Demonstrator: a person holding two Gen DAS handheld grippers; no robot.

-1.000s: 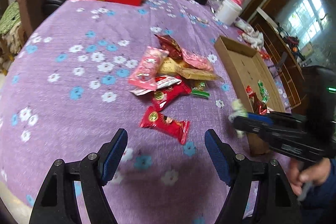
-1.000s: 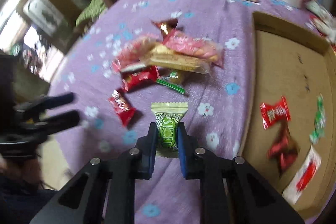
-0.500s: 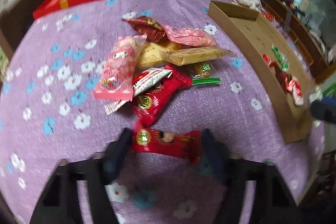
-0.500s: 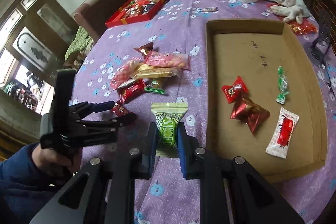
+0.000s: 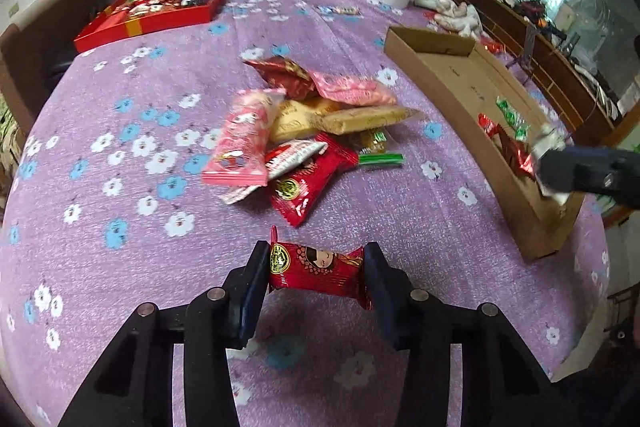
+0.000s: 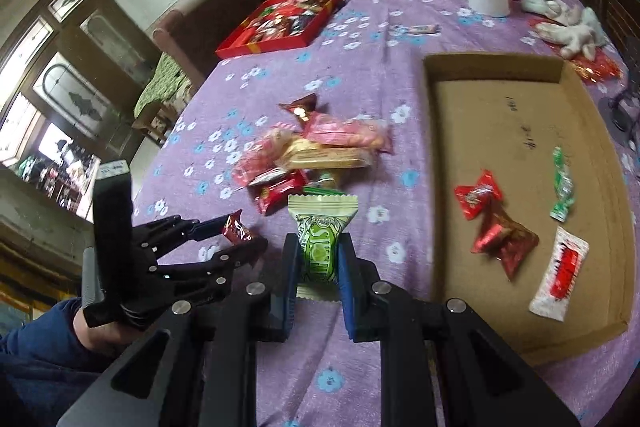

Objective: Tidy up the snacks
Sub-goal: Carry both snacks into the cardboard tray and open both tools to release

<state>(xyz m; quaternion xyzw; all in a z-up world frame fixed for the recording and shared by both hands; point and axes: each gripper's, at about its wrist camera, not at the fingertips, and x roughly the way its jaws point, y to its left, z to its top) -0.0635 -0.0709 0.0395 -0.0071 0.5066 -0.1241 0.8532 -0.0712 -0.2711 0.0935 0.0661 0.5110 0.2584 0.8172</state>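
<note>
Both handheld grippers, the left gripper [image 5: 316, 279] and the right gripper [image 6: 318, 259], have matte black plastic linkage arms, round silver screws and dark blue finger pads [image 6: 347, 267]. The person wears a navy blue sleeve [image 6: 28, 355].

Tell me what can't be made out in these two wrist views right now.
- Printed wording on the crinkly red foil snack packet between the closing left gripper: too small.
- Contents of the flat red gift box: too far, blurred.
- Lower end of the pale green sealed candy packet: hidden by the right gripper.
- Near wall of the shallow brown cardboard tray: the right gripper covers part.
</note>
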